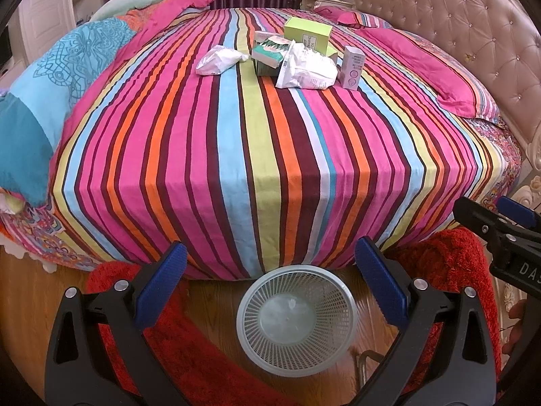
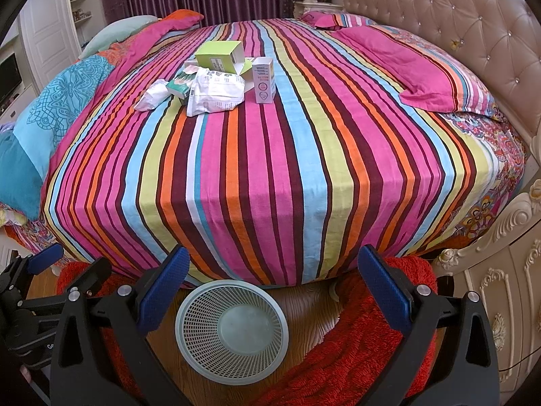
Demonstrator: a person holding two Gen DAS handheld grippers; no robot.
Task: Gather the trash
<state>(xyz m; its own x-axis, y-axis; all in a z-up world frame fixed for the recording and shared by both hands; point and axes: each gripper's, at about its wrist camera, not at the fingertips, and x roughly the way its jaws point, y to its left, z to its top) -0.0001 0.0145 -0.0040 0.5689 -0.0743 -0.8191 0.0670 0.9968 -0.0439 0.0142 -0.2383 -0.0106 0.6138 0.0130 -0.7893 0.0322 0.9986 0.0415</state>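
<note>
Claws (image 1: pixel 270 270) (image 2: pixel 270 270) agape, basket (image 1: pixel 297 311) below, trash (image 1: pixel 306 67) beyond

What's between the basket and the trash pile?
Only bare striped bedspread lies between the basket and the trash pile, in both views.

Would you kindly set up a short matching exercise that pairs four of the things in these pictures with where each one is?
Things:
1. mesh basket
2. purple box
3. green box
4. pink pillow

Places:
A. lying on its side, behind the white bag
B. by the tufted headboard
C. on the wooden floor, below the bed's edge
D. standing upright, right of the white bag

Pairs: 1-C, 2-D, 3-A, 4-B
</note>
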